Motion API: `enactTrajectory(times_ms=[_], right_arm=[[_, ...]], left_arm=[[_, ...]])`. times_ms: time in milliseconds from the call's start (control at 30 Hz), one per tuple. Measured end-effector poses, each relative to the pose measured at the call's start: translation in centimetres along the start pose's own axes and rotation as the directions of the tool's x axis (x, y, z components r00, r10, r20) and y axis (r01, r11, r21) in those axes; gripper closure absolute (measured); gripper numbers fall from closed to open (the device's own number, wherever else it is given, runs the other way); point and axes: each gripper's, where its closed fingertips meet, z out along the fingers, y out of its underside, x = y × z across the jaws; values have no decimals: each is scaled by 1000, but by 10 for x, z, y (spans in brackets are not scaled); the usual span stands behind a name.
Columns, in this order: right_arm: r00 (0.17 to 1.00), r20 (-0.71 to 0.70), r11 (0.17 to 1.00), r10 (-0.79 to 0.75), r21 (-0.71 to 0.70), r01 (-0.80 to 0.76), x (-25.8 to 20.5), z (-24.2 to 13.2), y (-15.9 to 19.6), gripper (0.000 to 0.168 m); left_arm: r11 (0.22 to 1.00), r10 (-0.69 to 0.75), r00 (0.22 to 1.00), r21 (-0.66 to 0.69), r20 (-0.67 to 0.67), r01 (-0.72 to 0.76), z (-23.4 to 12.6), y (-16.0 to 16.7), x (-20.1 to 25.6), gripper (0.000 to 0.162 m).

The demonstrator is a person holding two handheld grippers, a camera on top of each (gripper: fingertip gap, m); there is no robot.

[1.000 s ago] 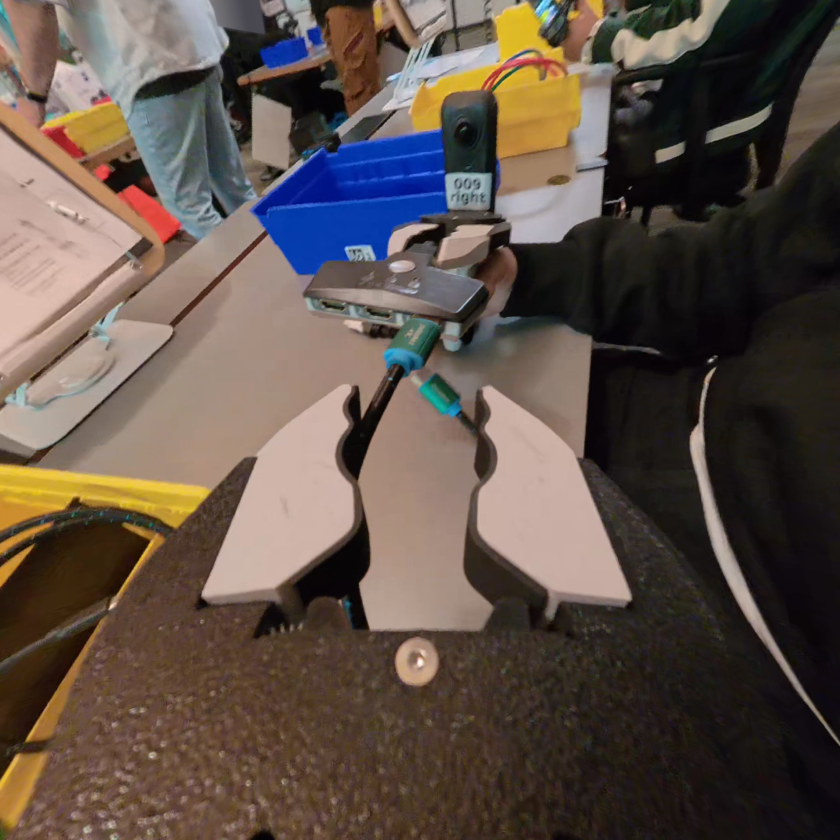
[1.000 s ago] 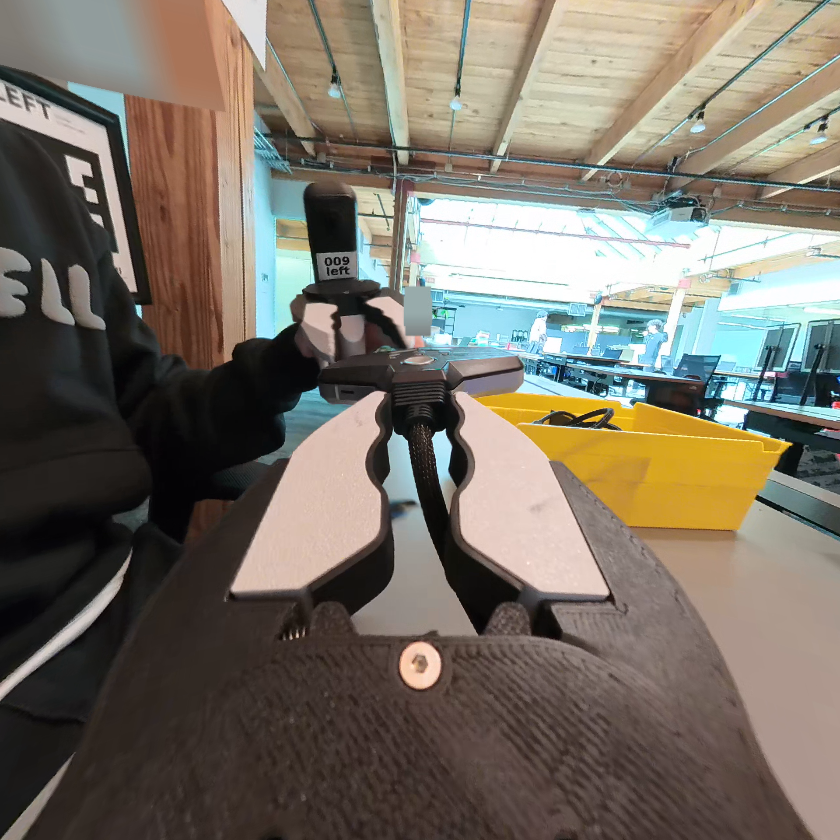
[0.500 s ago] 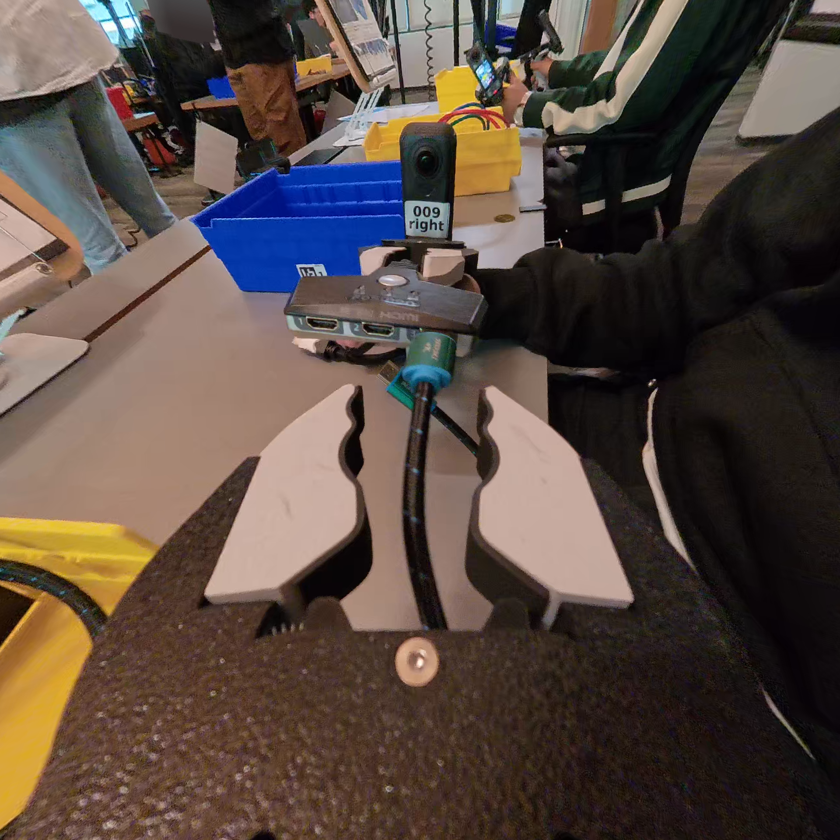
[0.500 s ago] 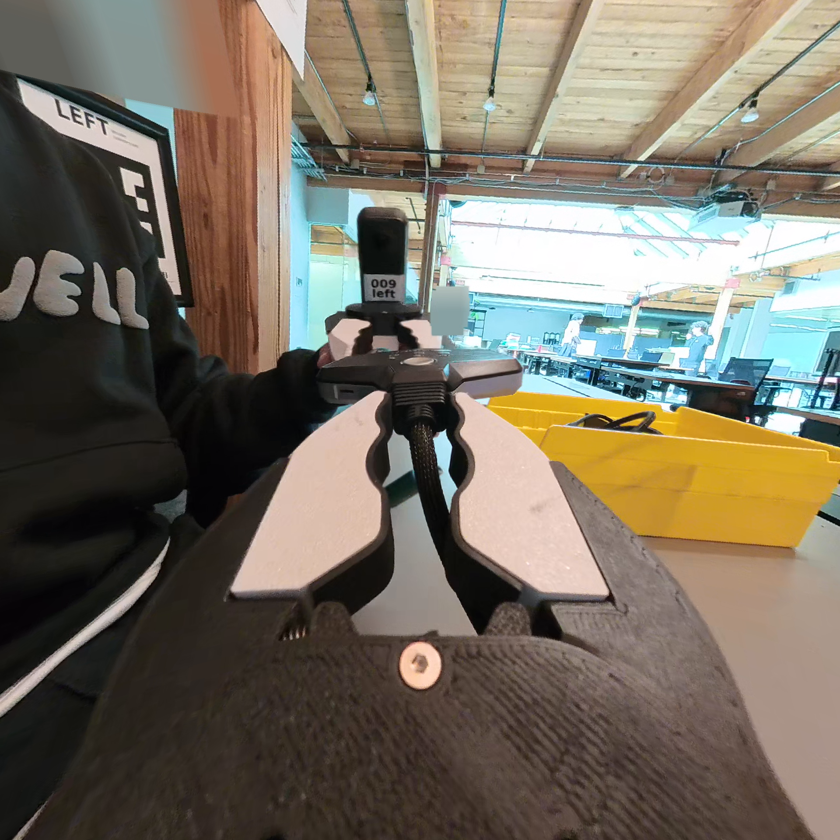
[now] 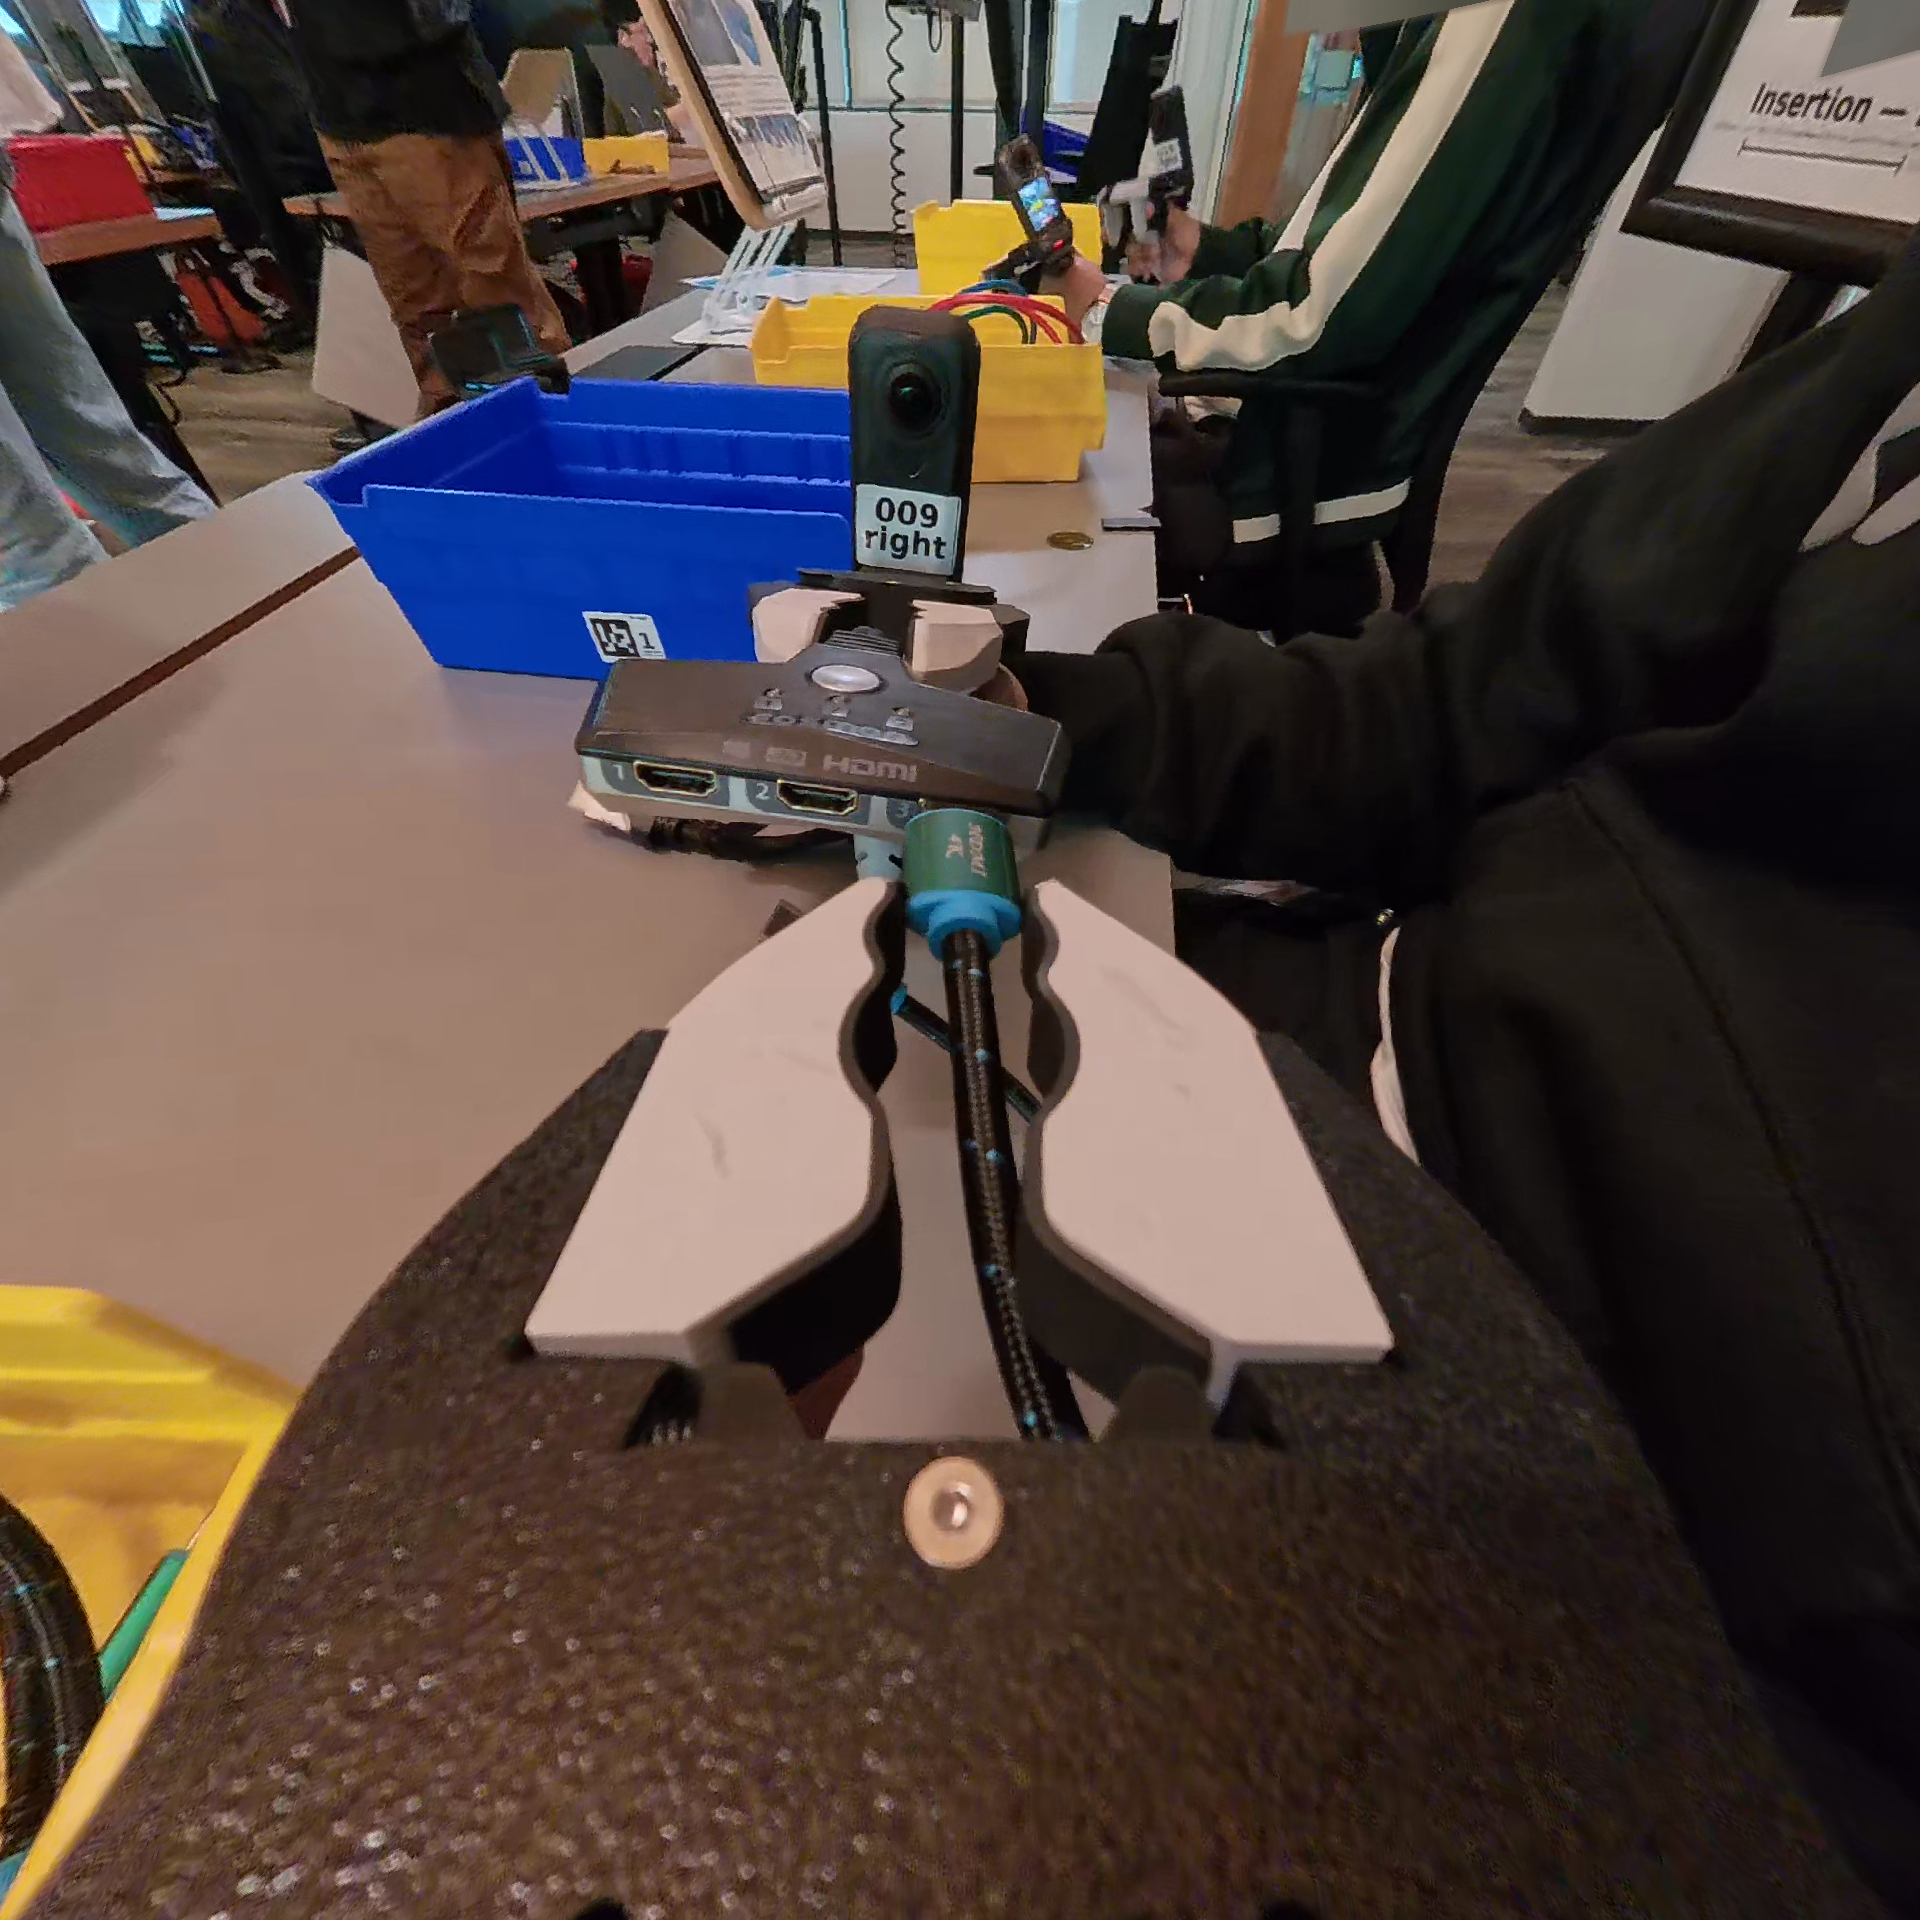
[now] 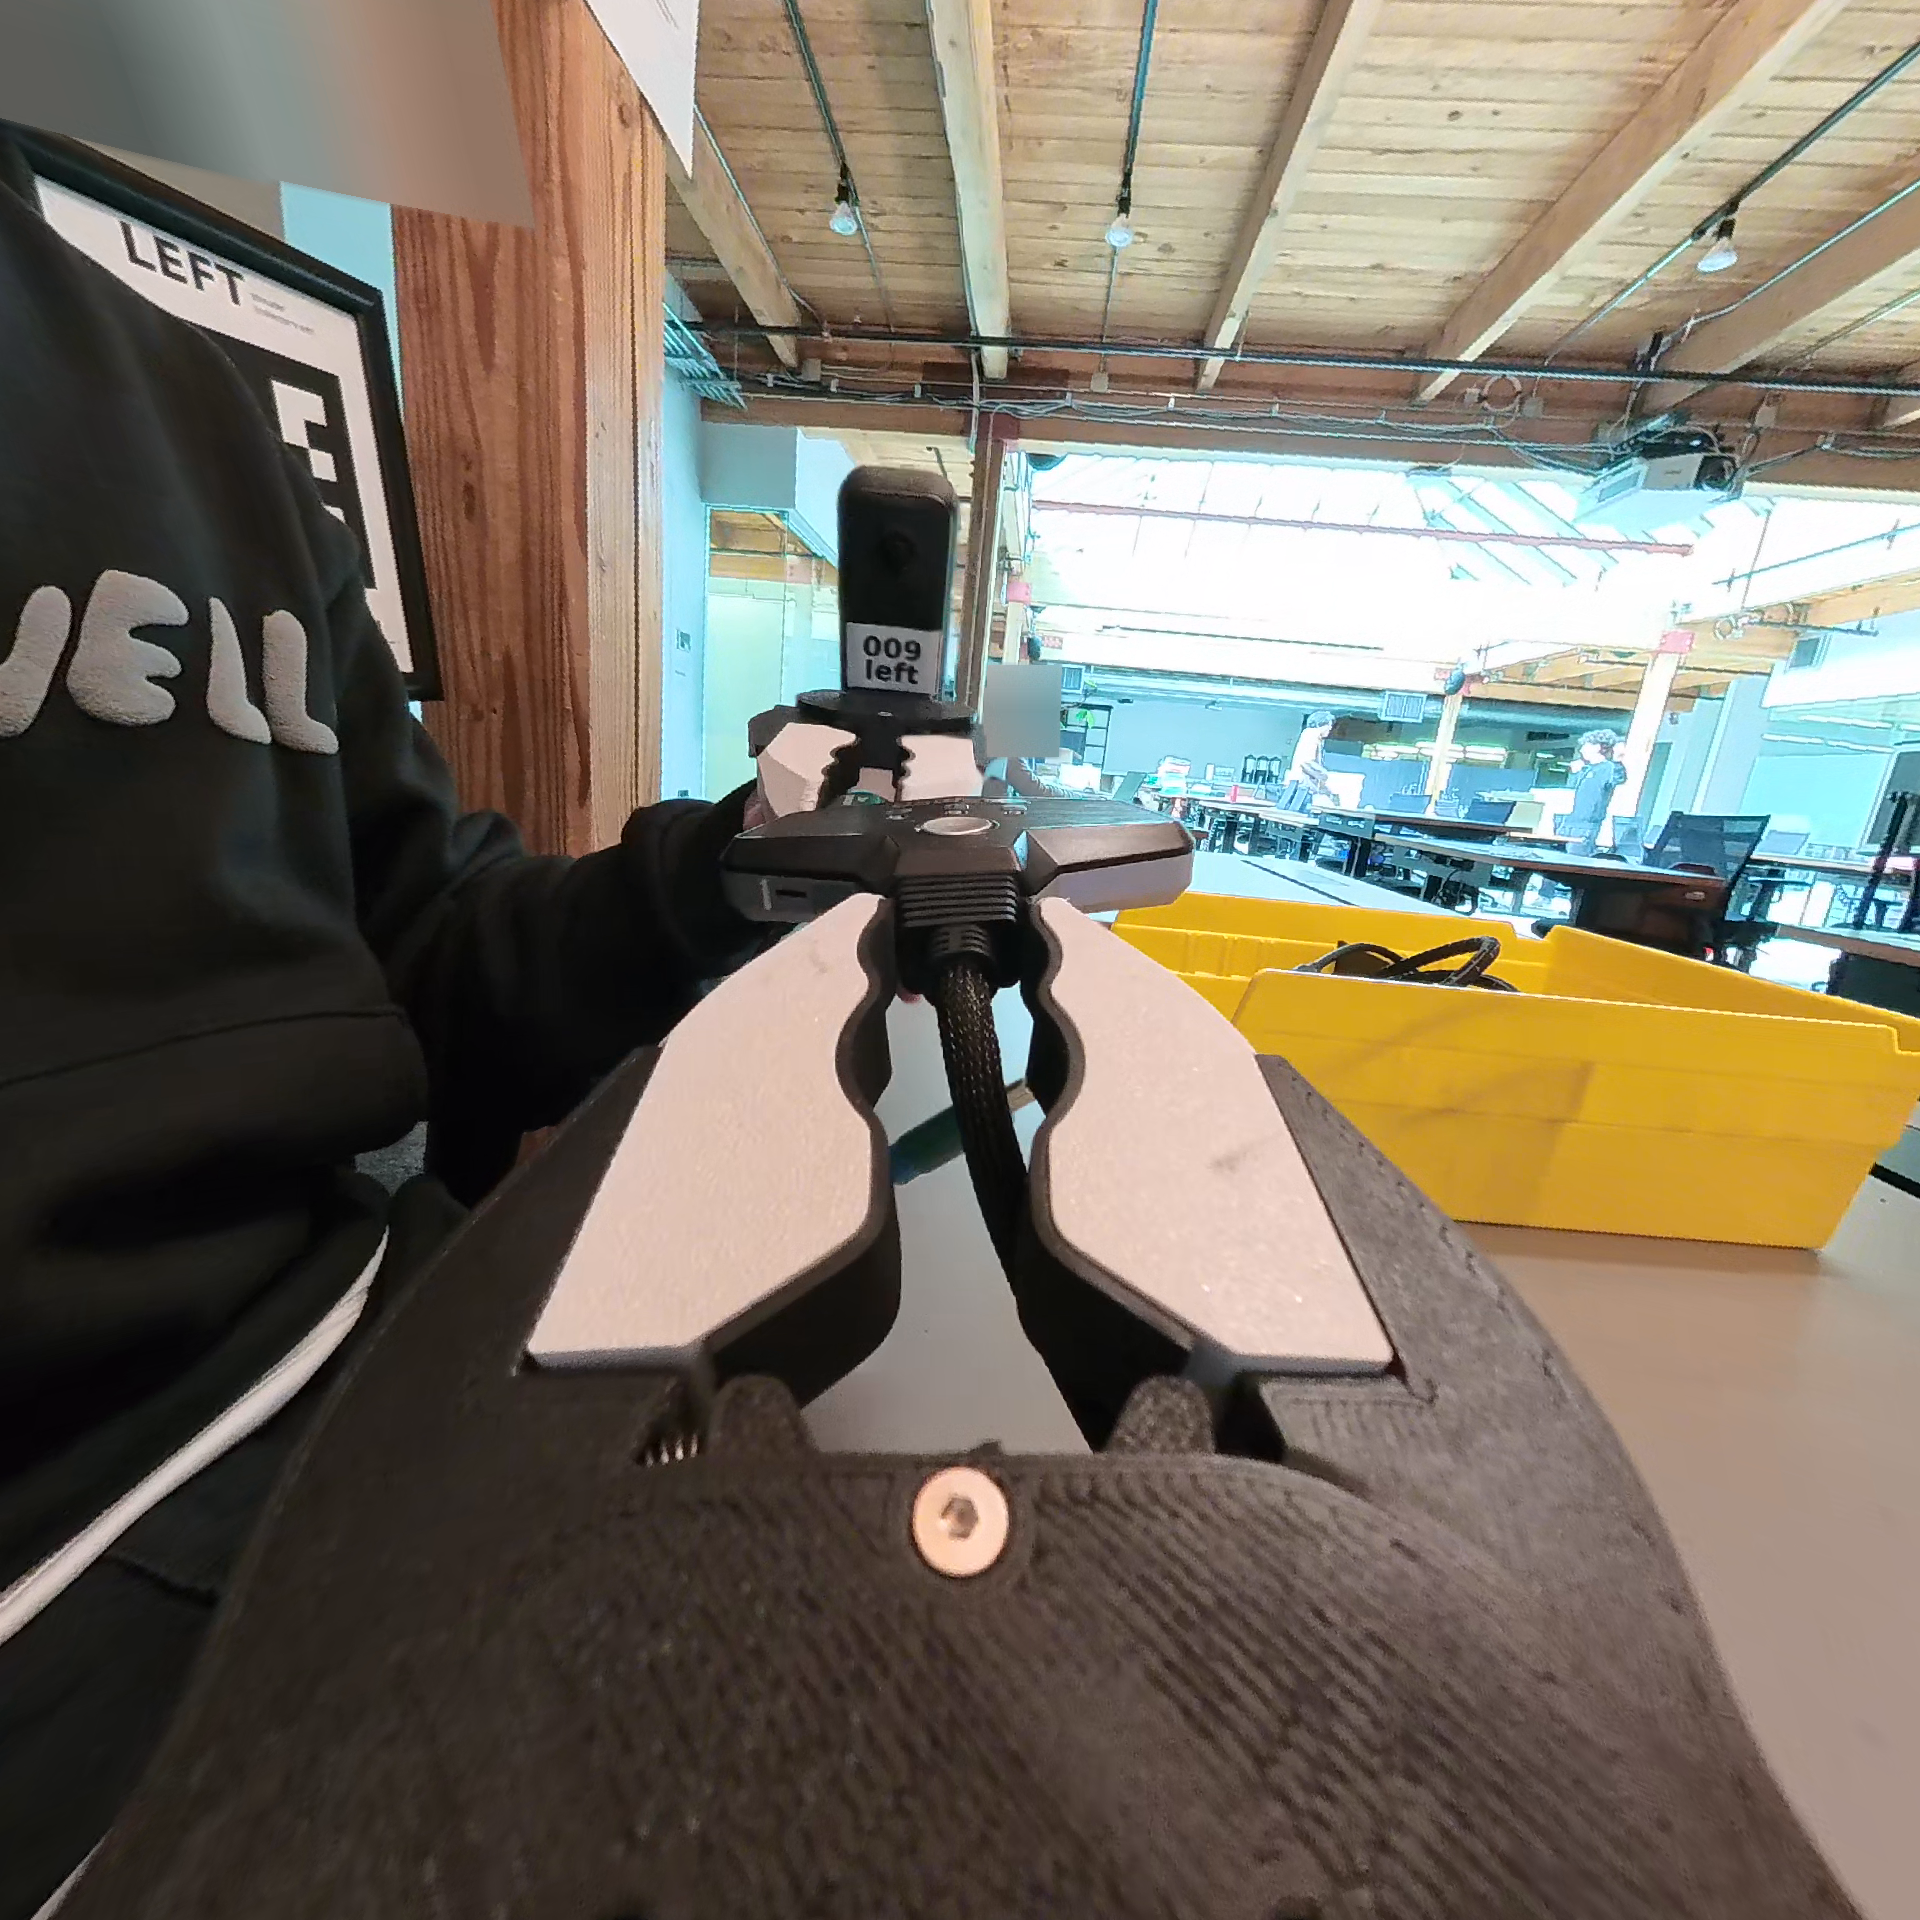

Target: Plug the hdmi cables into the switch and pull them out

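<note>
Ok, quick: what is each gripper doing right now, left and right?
Left gripper: closed on the green HDMI plug at the switch.
Right gripper: closed on the switch's own black cable collar.

The switch is matt black plastic, and its cable wears woven braid. The fingers look smooth grey; the table is matt, the yellow bin glossy plastic.

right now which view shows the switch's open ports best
The left wrist view: it faces the switch's port side, where two empty ports sit beside the green plug. The right wrist view sees only the switch's back edge and its black cable; no ports show.
</note>
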Motion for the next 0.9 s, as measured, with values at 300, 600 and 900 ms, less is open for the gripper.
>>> enactTrajectory(times_ms=[300,600,900], right_arm=[[1000,-21,1000,-4,-2,4,2,0,0,146],[1000,2,995,21,-97,-21,-3,13,13,145],[999,-45,1000,17,16,-16,3,7,1,145]], left_arm=[[1000,-12,1000,-11,28,12,-5,-1,-4,142],[991,78,996,-109,43,-73,-13,2,0,142],[999,25,999,-46,44,-23,-6,1,-7,142]])
